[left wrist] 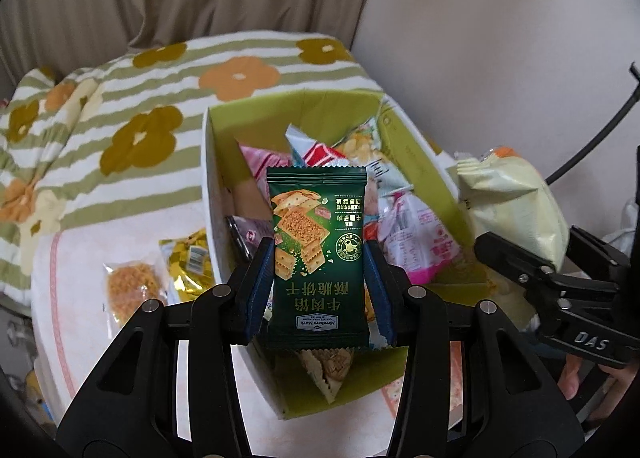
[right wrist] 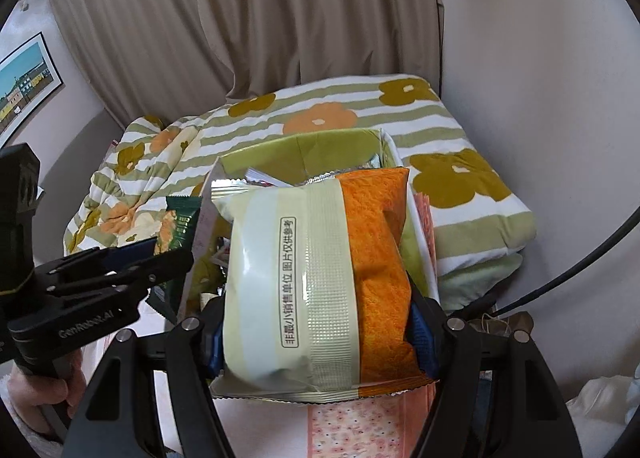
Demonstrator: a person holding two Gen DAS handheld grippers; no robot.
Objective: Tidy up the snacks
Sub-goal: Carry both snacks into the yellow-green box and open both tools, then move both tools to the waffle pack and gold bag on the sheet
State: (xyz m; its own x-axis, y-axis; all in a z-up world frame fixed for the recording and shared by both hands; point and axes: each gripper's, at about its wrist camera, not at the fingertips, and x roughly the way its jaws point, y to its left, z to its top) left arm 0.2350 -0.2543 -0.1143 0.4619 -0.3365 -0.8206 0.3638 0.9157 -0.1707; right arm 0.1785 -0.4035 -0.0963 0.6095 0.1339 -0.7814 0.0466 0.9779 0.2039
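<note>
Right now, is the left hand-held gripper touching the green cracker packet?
Touching. The left wrist view shows the left hand-held gripper with both blue pads pressed against the green cracker packet's side edges.

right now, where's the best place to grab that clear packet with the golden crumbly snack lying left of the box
Grip the clear packet across its two long edges at the middle, coming straight down from above. It lies flat on the pink cloth, and the gold wrapper sits close on its right, so a low approach from that side is probably blocked.
</note>
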